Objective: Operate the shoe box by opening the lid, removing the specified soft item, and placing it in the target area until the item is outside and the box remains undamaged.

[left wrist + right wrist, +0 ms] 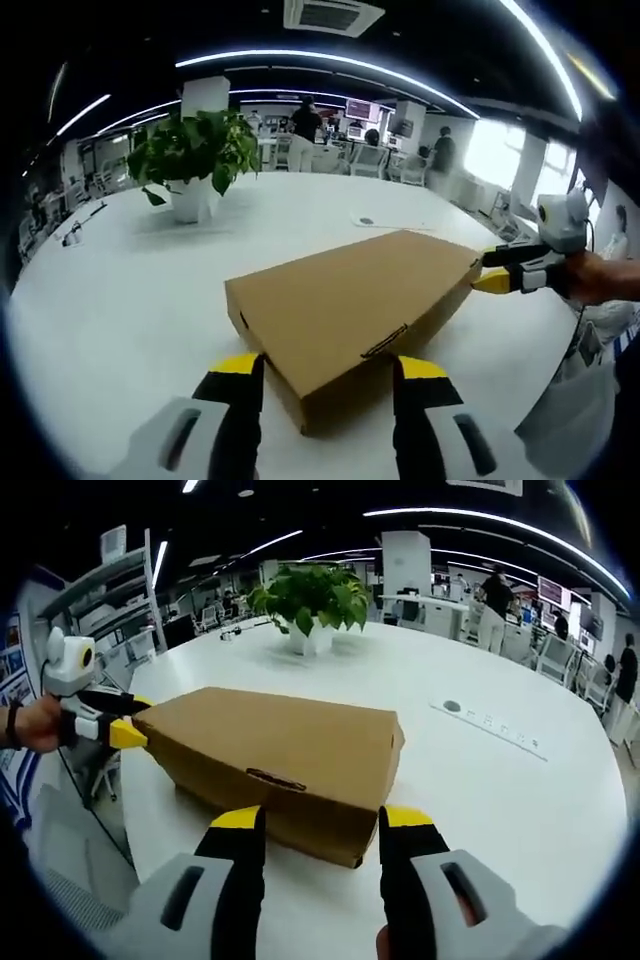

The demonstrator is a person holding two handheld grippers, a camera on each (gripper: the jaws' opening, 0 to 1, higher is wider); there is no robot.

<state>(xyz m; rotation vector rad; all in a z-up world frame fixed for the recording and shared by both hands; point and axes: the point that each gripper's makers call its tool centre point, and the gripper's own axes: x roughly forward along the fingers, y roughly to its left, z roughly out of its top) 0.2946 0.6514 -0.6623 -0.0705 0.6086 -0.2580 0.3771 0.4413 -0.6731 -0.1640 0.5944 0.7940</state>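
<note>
The plain brown cardboard shoe box [350, 310], lid closed, lies on the round white desk [120, 290], centre of both frames, its long axis running between my hands. My left gripper [328, 375] has its jaws spread wide around the near corner, holding nothing. My right gripper [322, 830] likewise straddles the opposite end, jaws apart and empty. Both sit equally near; the tab slot [276, 778] faces my right.

Potted plant [192, 155] on white table [120, 290]
</note>
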